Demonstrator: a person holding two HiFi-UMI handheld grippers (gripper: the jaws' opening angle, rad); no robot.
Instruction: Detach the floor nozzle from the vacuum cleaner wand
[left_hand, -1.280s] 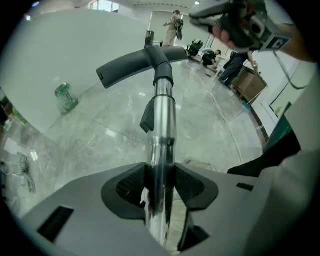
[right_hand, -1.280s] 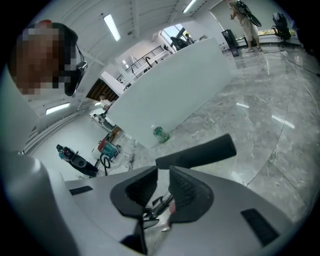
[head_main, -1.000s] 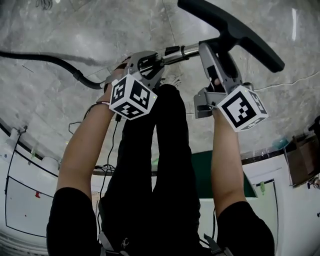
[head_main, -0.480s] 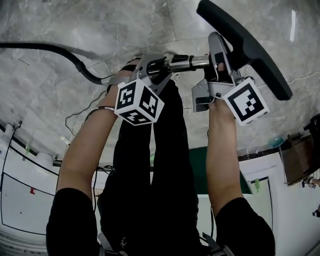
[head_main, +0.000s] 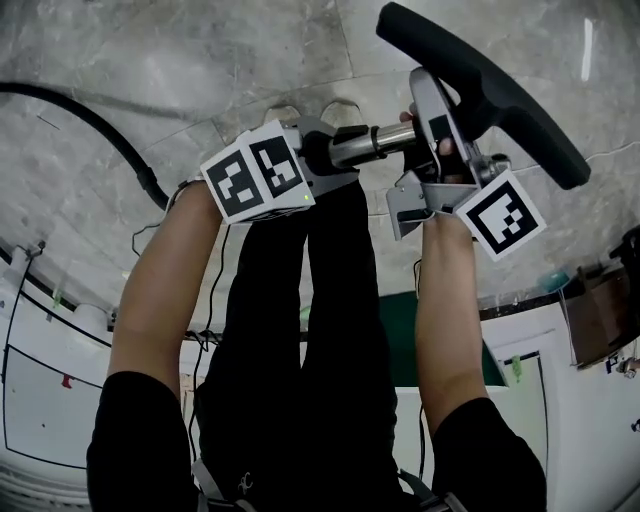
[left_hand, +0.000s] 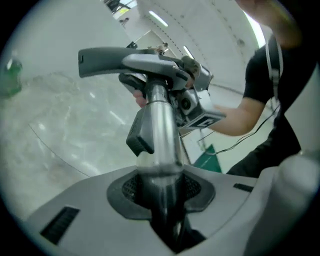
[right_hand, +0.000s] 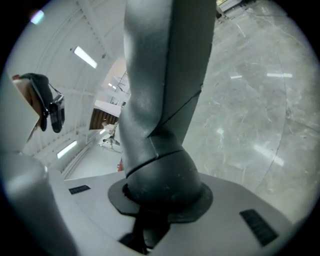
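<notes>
A black hose (head_main: 95, 115) curves over the floor at far left, well apart from both hands. The person's legs (head_main: 300, 330) in black trousers stand just near of the work. The left gripper (head_main: 330, 152) has its fingers clamped on the shiny metal wand (head_main: 385, 138), having just closed further on it. The wand runs right into the grey neck of the floor nozzle (head_main: 500, 95), where the right gripper (head_main: 440, 125), close beside the left, has just closed its fingers. The nozzle's black head slants at far right. The floor (head_main: 200, 60) is grey veined marble. White panels (head_main: 40, 400) and a green mat (head_main: 400, 340) lie nearer.
</notes>
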